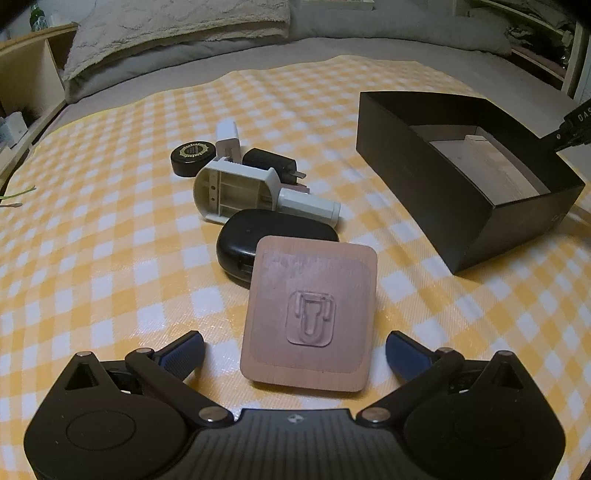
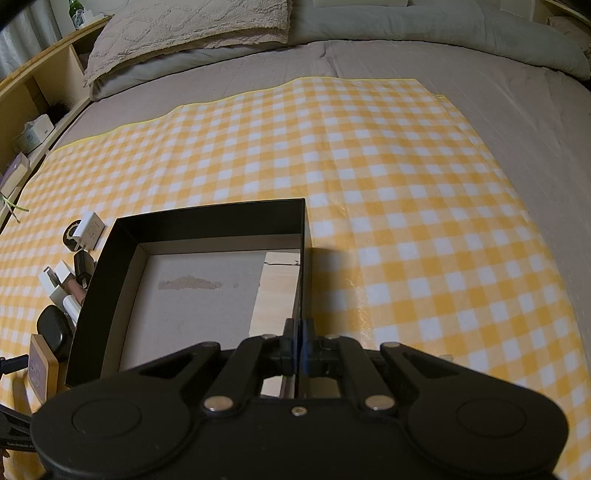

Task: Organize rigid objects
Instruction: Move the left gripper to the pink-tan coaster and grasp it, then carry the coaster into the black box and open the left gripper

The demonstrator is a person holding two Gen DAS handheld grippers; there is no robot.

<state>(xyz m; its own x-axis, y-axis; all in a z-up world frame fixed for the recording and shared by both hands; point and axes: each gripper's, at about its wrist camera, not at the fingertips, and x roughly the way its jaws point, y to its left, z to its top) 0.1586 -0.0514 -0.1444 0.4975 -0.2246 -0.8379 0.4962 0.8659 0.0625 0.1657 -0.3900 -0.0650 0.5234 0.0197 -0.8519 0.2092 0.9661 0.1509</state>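
Observation:
A square wooden plaque [image 1: 310, 317] with a clear plastic hook lies on the yellow checked cloth [image 1: 110, 258]. My left gripper [image 1: 294, 338] is open, low over the cloth, one finger either side of the plaque's near end without touching it. Behind the plaque lie a black oval case [image 1: 273, 236], a white plastic holder [image 1: 236, 192], a white tube [image 1: 310, 205], a black plug [image 1: 269, 162], a white charger [image 1: 227, 138] and a black round jar [image 1: 194, 157]. My right gripper [image 2: 298, 330] is shut on the right wall of the open black box [image 2: 207, 221].
The black box [image 1: 424, 192] stands to the right of the pile, with a pale wooden board [image 2: 277, 291] lying inside along its right wall. The cloth covers a grey bed with pillows [image 2: 192, 29] at the back. Wooden shelves [image 2: 33, 92] run along the left.

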